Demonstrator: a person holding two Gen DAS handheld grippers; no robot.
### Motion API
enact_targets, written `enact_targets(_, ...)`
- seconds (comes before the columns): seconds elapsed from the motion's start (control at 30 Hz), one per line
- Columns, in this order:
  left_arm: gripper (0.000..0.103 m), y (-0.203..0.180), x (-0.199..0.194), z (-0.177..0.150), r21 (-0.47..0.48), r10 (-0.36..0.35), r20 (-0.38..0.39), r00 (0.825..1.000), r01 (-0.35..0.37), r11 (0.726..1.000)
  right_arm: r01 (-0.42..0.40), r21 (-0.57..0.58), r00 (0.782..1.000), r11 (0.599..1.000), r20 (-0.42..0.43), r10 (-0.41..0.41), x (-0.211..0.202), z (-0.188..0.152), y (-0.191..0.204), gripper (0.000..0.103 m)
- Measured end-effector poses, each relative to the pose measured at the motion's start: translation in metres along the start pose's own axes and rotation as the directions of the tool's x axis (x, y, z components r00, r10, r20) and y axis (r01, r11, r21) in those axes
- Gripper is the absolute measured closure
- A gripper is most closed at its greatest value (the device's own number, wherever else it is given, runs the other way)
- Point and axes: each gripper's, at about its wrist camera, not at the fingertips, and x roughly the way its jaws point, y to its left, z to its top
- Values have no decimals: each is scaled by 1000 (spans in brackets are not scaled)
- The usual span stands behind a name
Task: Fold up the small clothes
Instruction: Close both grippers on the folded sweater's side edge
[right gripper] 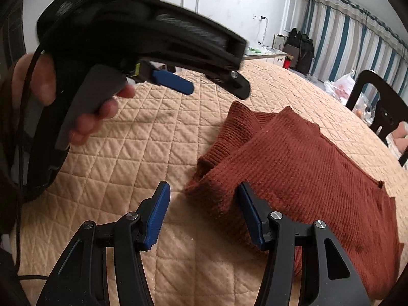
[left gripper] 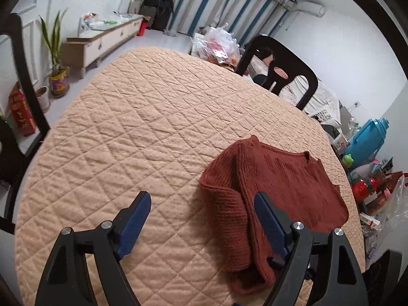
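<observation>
A rust-brown knit sweater (left gripper: 288, 188) lies flat on the peach quilted table cover (left gripper: 132, 132), with one sleeve folded over its body. My left gripper (left gripper: 202, 195) hangs open above the sweater's left edge, with its right finger over the folded sleeve and nothing pinched. In the right wrist view the sweater (right gripper: 306, 163) fills the right half. My right gripper (right gripper: 204, 185) is open and the ribbed cuff edge lies below the gap, untouched by the pads. A hand (right gripper: 43, 81) holds the left gripper (right gripper: 216, 90) above the cover at upper left.
A black chair (left gripper: 283, 68) stands at the far table edge and another (left gripper: 23, 81) at the left. Plastic bags (left gripper: 219, 43), a blue flask (left gripper: 367, 137) and small clutter lie beyond the right rim. The quilted cover (right gripper: 127, 137) left of the sweater is bare.
</observation>
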Motion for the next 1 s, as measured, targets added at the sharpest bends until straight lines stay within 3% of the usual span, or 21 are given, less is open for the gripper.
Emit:
enact_targets(0.23,18,3,23,9,-43,-51,-64,997,48,998,85,-47,996,995,-16,-86,5,0,12,51)
enact_targets(0.37,18,0,32,12,-53,-93,-90,992,89,995,89,-20,996,996,-23,-89,6,1,7,60)
enact_targets(0.63,18,-12,48,18,-68,-202,-126,971,195,978,94,-14,995,995,-21,-95,5,0,6,64)
enact_targets(0.83,20,-22,54,19,-35,-164,-142,976,160,986,89,0,996,996,-17,-89,2,0,6,67)
enact_targets(1.0,41,-24,57,21,-31,-107,-152,983,103,994,90,7,996,996,-16,-90,0,0,7,70)
